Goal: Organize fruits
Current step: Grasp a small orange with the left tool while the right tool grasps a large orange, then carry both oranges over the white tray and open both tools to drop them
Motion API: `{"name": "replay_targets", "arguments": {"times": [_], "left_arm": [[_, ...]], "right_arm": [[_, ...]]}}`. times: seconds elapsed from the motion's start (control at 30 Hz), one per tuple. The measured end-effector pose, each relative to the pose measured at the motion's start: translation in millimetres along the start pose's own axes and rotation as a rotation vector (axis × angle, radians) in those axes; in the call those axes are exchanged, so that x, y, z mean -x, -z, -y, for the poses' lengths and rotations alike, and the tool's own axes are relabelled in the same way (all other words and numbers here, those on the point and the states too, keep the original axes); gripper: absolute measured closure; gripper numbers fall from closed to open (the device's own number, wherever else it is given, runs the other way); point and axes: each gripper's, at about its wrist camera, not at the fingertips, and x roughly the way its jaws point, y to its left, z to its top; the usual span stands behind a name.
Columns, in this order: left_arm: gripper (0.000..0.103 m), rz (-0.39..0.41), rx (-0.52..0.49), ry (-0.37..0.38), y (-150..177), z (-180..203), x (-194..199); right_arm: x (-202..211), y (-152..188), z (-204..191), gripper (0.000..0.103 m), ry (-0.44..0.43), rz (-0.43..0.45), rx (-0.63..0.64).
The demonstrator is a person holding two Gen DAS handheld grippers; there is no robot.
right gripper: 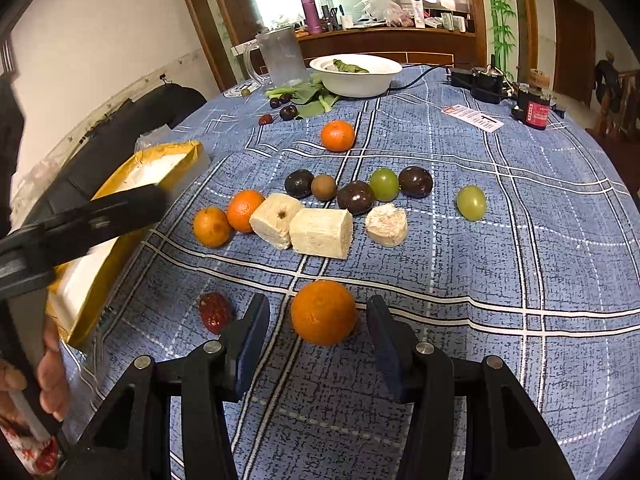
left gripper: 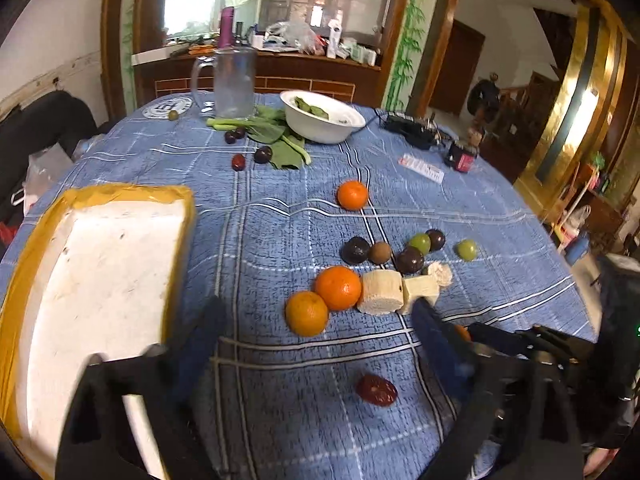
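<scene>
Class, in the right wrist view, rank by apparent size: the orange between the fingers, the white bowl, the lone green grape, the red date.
1. White bowl
2. Orange, enlarged by nearness to the camera
3/4. Green grape and red date look alike: unranked.

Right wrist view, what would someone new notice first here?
Probably the orange sitting between the open fingers of the right hand-held gripper, not yet gripped. Behind it lies a cluster of oranges, pale cut chunks, dark fruits and green grapes on the blue checked tablecloth, with a white foam box at left.
</scene>
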Motion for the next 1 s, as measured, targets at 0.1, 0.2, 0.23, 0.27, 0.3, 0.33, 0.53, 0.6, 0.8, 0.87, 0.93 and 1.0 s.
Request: {"name": "replay_targets", "arguments": {"times": [0.1, 0.2, 0.23, 0.27, 0.3, 0.33, 0.53, 0.6, 0.8, 0.87, 0.93, 1.0], "left_arm": [[0.044, -0.057, -0.001, 0.037, 1, 1, -17], [0.049, -0.058, -0.032, 0.04, 0, 4, -23], [0.049, -0.055, -0.041, 0.037, 0, 5, -25], [0.049, -0.06, -0.053, 0.036, -1, 6, -28], [0.049, -0.068, -0.059, 0.036, -1, 7, -31], [0.049, -0.078, -0.063, 0.036, 0, 7, -35], [0.049, -0.078, -0.072, -0.01, 2, 4, -45], [0.064, -0.073, -0.07, -0.041, 4, 1, -45], [0.077, -0.062, -0.031, -0.025, 5, -7, -35], [0.077, -0.039, -0.018, -0.013, 7, -8, -24], [0.077, -0.007, 0.001, 0.0, 9, -10, -9], [0.077, 0.031, 0.035, 0.018, 13, -17, 13]], "right_arm": [[-1, 0, 2, 0.053, -0.004, -0.004, -0.003], [-1, 1, 3, 0.053, -0.015, -0.005, -0.005], [-1, 1, 2, 0.053, -0.017, -0.006, -0.004], [-2, 1, 2, 0.053, -0.019, -0.01, -0.002], [-3, 1, 1, 0.053, -0.019, -0.012, 0.001], [-3, 2, 0, 0.053, -0.014, -0.013, 0.005], [-6, 2, 1, 0.054, -0.012, -0.023, 0.005], [-9, 3, 0, 0.059, -0.002, -0.033, 0.008], [-10, 3, 2, 0.067, 0.011, -0.022, 0.01], [-9, 3, 3, 0.067, 0.008, -0.02, 0.004], [-9, 3, 3, 0.067, 0.012, -0.017, 0.002], [-8, 4, 1, 0.067, 0.021, -0.011, 0.004]]}}
